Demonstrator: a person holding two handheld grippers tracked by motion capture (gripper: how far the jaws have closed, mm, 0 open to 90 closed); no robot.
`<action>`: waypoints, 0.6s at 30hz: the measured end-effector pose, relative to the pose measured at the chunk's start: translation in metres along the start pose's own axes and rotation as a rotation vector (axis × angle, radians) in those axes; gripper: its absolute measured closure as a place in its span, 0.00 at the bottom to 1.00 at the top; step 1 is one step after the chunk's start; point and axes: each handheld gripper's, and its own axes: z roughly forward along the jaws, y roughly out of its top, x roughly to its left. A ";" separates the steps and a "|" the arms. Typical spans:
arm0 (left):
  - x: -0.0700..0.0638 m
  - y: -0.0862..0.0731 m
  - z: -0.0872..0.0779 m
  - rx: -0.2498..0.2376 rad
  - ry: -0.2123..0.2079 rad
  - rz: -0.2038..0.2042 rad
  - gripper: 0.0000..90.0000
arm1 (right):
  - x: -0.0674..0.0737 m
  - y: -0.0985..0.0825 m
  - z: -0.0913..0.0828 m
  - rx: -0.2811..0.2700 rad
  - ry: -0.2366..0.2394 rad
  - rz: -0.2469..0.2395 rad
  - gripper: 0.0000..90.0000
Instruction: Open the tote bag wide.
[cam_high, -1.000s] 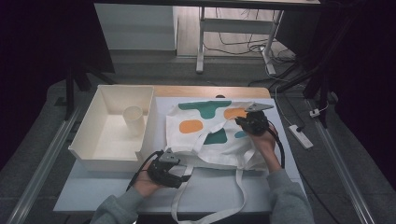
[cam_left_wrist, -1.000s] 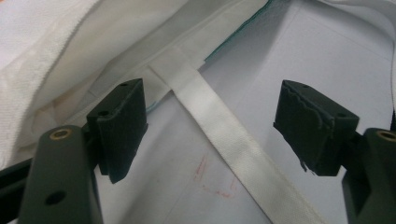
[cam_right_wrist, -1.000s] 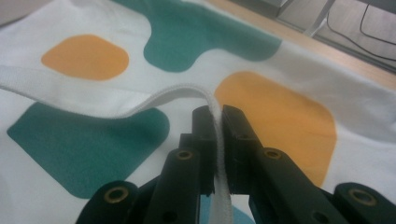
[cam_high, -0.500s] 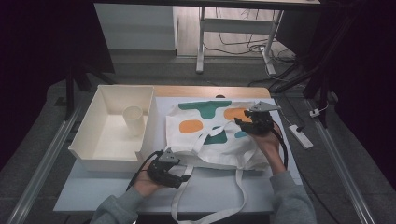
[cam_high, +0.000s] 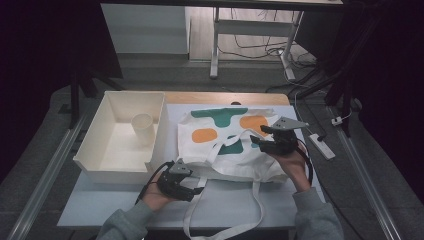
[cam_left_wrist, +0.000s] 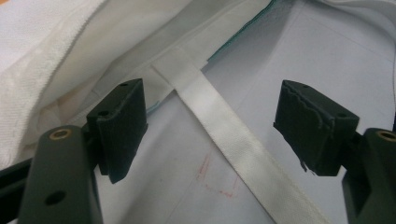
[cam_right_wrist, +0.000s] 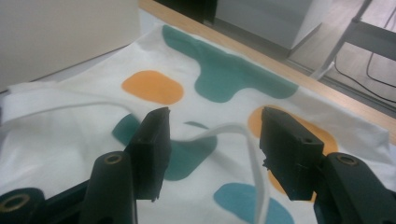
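Lying flat on the bench (cam_high: 125, 207), the tote bag (cam_high: 227, 145) has its printed side up w/ teal and orange blobs, mouth toward the person, one handle strap (cam_high: 222, 147) looped back over the print and the other strap (cam_high: 250, 212) trailing off the near edge.

Right claw (cam_high: 264, 137) hovers over the bag's right half; its jaws have just been opening, and the right gripper view shows the looped strap (cam_right_wrist: 254, 154) under the gap, pads (cam_right_wrist: 156, 144) clear of it. Risk: strap flops back onto the print and any re-grab pinches the top cloth layer too.

Left claw (cam_high: 196, 186) sits at the bag's near left corner, jaws wide; left gripper view has the strap (cam_left_wrist: 224, 135) running between the pads (cam_left_wrist: 123, 121), untouched. If it shuts here it prob. catches strap only, not the hem, so a pull would drag the bag askew. Whether the hem edge is under the left pad is hard to tell, view's too close.

Further left, the white bin (cam_high: 95, 145) holds a paper cup (cam_high: 142, 127); a sideways tug could slide the bag against the bin wall.
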 end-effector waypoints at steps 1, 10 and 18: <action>0.000 0.000 0.000 0.000 -0.001 0.000 0.28 | 0.004 -0.002 -0.004 0.006 0.009 -0.009 0.48; 0.000 0.000 -0.001 -0.009 0.002 -0.003 0.28 | 0.019 -0.007 -0.011 0.033 0.070 -0.042 0.48; 0.000 0.000 -0.001 -0.011 0.004 -0.004 0.28 | 0.037 -0.014 -0.014 0.075 0.127 -0.079 0.47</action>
